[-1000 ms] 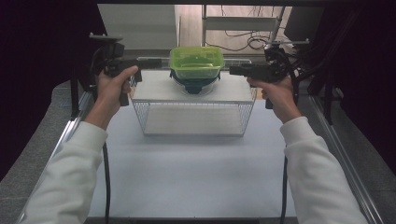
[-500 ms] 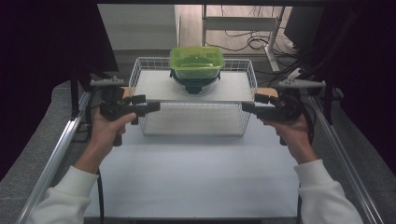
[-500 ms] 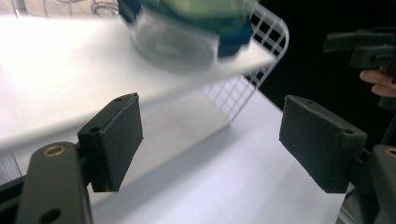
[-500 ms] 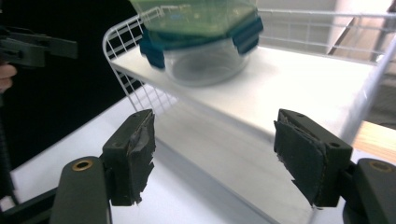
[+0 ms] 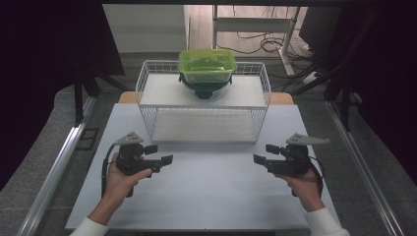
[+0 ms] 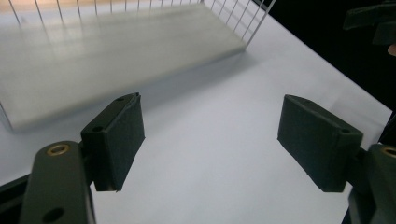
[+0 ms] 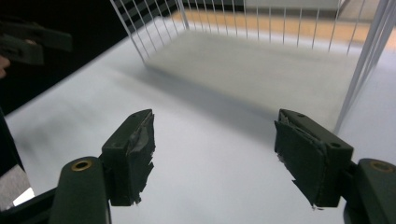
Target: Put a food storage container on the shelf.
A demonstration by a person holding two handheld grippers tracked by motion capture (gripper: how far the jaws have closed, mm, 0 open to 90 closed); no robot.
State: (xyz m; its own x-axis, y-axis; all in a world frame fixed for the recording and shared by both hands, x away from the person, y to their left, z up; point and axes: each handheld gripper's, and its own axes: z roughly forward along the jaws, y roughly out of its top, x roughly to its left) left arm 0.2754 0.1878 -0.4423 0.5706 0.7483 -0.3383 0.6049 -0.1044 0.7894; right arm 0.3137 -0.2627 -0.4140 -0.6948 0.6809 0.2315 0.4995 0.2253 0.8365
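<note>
Before the wire rack [image 5: 204, 110], both hand-held grippers, left [image 5: 158, 154] and right [image 5: 266, 153], hang open-jawed.

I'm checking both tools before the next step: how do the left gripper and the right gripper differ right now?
The left gripper sits at the table's left with its jaws pointing right, while the right gripper sits at the table's right with its jaws pointing left. The left gripper's pads look smooth; the right gripper's pads are frayed at the edges. Both are open, hold nothing, and sit low in front of the wire basket.

container [image 5: 207, 65] on rack [image 5: 203, 101], rack on table [image 5: 211, 191]
</note>
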